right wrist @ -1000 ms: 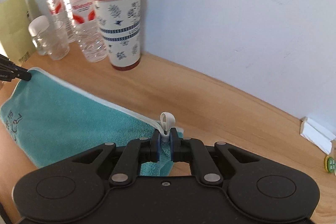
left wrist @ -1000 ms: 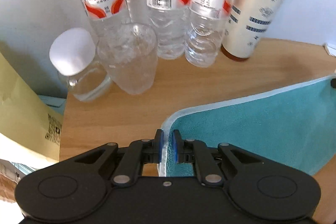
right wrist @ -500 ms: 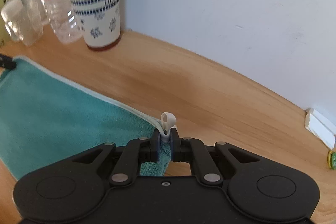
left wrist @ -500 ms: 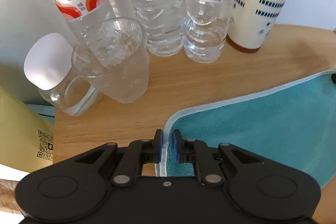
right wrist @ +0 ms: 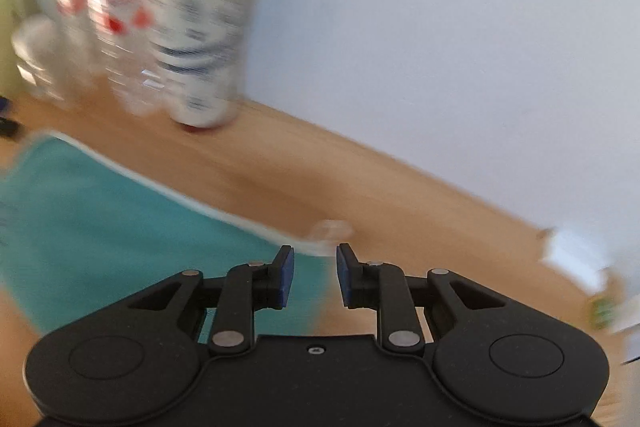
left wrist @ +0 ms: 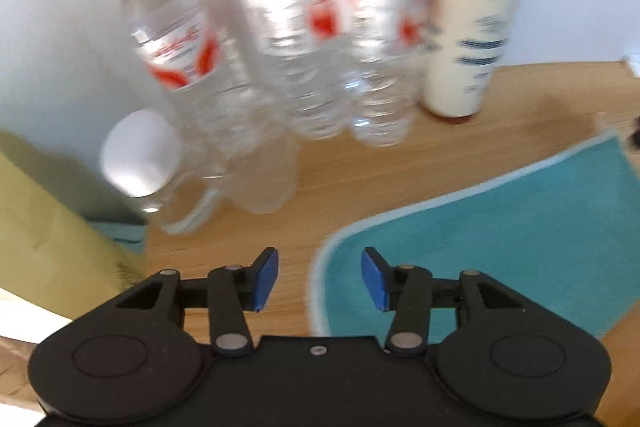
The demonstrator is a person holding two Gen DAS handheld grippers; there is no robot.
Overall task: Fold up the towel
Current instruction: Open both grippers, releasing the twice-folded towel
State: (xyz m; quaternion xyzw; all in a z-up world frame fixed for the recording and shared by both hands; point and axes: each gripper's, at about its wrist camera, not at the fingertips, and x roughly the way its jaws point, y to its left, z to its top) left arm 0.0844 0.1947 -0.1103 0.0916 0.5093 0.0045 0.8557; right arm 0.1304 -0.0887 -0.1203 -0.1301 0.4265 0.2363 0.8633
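Left tool [left wrist: 318, 277]: blue-padded jaws spread wide, holding nothing; the towel's rounded corner lies under the gap.
Right tool [right wrist: 314, 277]: jaws parted a moderate way, empty; the towel's other corner and its blurred white hanging loop [right wrist: 330, 229] sit just ahead of the pads.
Teal terry towel with pale edging [left wrist: 500, 239]: flat on the counter, running from 6 o'clock to 3 o'clock in the left wrist view.
Light wooden counter [left wrist: 400, 179]: bare strip between towel and bottles.
Clear plastic water bottles with red-and-white labels [left wrist: 296, 39]: three, at 12 o'clock, against the wall.
Cream tumbler with dark red lid [left wrist: 468, 23]: at 1 o'clock, beside the bottles.
Clear glass jar with white cap [left wrist: 140, 155]: at 10 o'clock.
Sharpness: both views motion-blurred.
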